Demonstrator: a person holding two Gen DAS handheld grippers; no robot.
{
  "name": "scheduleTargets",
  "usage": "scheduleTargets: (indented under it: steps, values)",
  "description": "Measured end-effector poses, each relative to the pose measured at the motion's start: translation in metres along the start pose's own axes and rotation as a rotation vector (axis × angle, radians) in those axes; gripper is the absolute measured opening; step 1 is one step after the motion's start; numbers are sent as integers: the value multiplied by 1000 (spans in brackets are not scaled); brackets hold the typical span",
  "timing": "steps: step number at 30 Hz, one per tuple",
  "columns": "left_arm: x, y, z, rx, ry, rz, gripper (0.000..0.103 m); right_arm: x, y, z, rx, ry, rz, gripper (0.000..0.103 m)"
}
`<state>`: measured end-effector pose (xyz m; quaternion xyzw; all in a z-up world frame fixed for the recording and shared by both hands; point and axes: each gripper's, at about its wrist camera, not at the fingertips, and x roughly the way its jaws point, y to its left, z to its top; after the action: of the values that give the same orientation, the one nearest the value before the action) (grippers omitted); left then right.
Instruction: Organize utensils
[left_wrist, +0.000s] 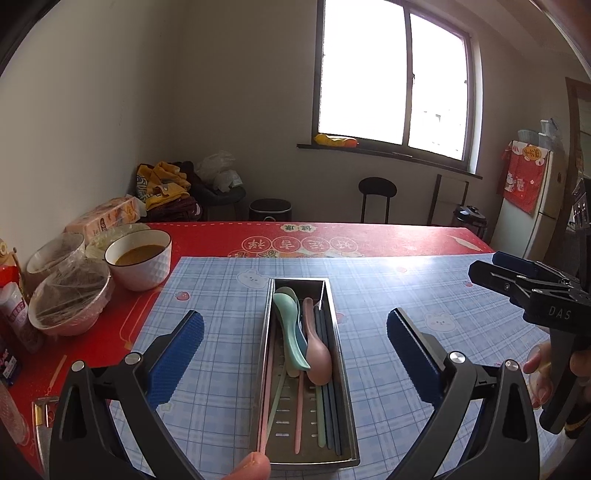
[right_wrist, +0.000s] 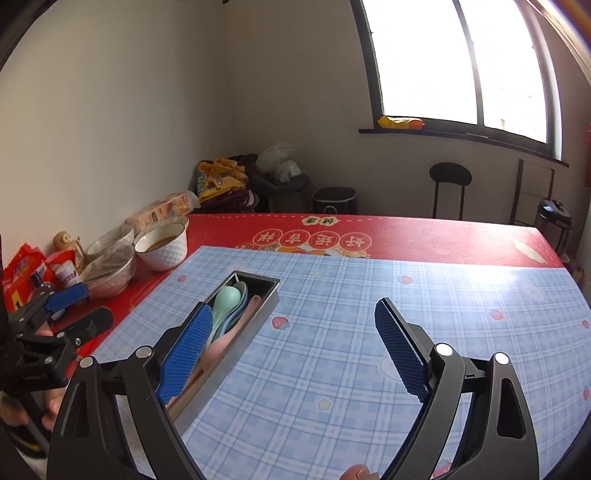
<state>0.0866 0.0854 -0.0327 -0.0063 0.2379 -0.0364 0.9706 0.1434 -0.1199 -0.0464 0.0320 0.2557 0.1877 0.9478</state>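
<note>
Left wrist: left gripper (left_wrist: 295, 354) jaws wide apart, nothing between the pads, hanging over the steel tray (left_wrist: 341, 365) on the blue mat (left_wrist: 406, 288). Spoons (left_wrist: 295, 332) and chopsticks (left_wrist: 328, 406) all lie lengthwise inside. Right gripper (left_wrist: 491, 267) off to the right, empty.

Right wrist: right gripper (right_wrist: 293, 350) jaws spread, empty, tray (right_wrist: 258, 314) under the left finger. Mat bare elsewhere.

Looks sorted. Judgement: back both off straight, don't clip the tray rim.
</note>
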Motion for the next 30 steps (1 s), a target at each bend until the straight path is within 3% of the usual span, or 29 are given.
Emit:
scheduleTargets:
  steps: [9,14,22,30]
  values:
    - [-39,-34,10,74,-131,26,97,-58,-5,-5,12,-133,-52,87]
    - [-51,-45,10,82,-163,53,97,-79,-12,-12,57,-178,-69,87]
    - [-55,-47,4,33,-161,62,97,-90,-17,-20,78,-188,-115,87]
    - [-55,-49,3,46,-156,64,97,-95,-24,-24,88,-195,-147,87]
